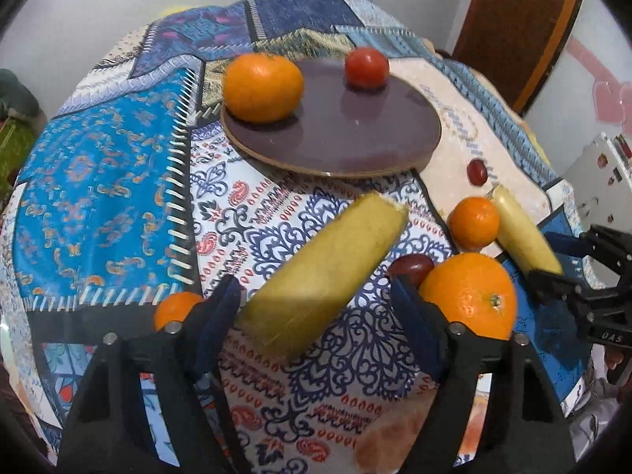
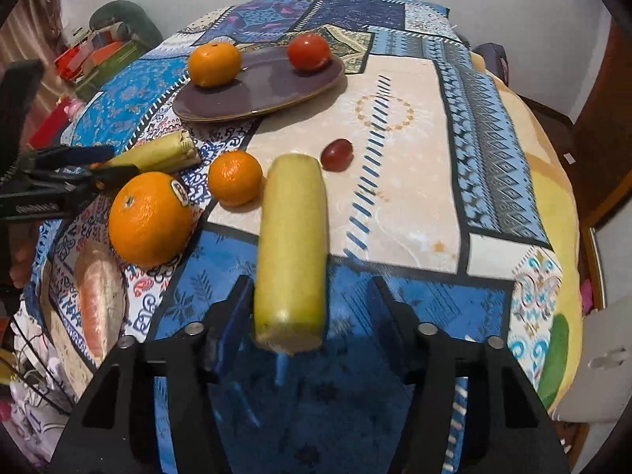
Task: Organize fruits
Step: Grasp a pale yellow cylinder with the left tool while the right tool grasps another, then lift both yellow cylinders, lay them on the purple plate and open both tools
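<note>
Two bananas (image 1: 324, 272) (image 2: 292, 249), between open grippers (image 1: 316, 328) (image 2: 312, 316)

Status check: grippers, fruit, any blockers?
Left gripper open, banana piece between jaws. Right gripper open, second banana piece between jaws. Plate holds mandarin, tomato. Big orange crowds left jaws.

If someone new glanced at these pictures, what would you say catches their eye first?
Two yellow banana pieces: one lies between the open jaws of the left hand-held gripper, the other between those of the right hand-held gripper. Behind them, a purple plate carries an orange and a tomato.
</note>
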Demonstrator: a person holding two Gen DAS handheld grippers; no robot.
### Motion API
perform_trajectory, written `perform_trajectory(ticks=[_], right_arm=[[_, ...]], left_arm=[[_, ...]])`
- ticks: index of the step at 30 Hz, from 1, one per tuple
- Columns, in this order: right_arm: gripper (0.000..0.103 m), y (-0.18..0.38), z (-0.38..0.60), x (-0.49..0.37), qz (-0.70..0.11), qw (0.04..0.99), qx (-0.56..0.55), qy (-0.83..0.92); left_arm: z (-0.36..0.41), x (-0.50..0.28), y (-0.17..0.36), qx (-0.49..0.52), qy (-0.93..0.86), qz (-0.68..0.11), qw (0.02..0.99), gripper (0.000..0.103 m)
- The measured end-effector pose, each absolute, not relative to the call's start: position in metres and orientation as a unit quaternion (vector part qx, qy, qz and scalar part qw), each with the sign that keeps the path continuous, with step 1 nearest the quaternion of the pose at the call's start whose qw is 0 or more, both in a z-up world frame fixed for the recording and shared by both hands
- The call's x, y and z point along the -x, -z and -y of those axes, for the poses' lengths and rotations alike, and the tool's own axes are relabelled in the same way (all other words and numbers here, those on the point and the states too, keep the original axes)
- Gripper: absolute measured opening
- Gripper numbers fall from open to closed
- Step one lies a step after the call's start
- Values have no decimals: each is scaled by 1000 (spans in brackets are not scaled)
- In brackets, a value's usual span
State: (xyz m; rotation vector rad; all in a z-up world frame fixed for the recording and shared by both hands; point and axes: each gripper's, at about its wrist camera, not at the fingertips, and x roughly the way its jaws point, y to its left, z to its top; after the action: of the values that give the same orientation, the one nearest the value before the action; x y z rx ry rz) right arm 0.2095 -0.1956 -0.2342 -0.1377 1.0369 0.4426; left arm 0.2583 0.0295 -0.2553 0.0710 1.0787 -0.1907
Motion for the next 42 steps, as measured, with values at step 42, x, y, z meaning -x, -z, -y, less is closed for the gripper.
perform_trajectory(ticks=[42], right_arm=[[35,240,196,-250,-502,832,61,-228]], left_arm=[[-29,-257,261,0,86,-536,840,39]])
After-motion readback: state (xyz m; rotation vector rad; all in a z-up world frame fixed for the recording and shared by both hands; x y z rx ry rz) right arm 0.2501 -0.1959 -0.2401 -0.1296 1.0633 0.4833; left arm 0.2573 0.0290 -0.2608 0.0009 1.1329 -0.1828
